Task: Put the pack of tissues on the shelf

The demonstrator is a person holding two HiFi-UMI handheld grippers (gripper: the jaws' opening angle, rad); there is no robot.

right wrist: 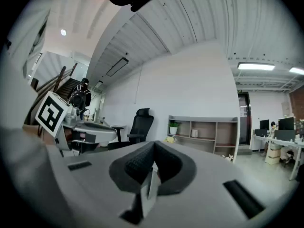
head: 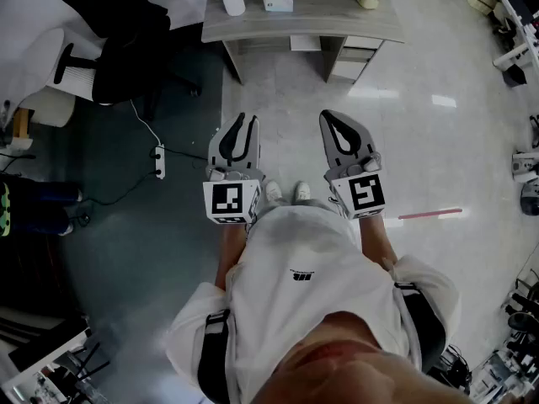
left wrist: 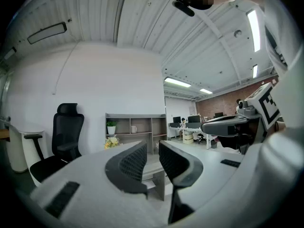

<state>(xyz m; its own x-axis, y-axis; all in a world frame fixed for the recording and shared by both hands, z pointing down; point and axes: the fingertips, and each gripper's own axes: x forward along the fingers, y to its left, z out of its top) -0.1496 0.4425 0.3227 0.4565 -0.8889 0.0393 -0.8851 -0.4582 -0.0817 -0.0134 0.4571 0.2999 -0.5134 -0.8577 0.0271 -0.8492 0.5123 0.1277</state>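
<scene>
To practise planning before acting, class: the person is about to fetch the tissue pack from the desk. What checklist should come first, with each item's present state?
1. Tissue pack in sight on the desk: ok.
2. Left tongs open and empty: ok.
3. Right tongs open: not ok, shut.
4. Pack within reach: not ok, the desk stands well ahead of both tongs.
5. Floor ahead free: ok; the power strip lies off to the left.
6. Shelf has a free compartment: ok.
</scene>
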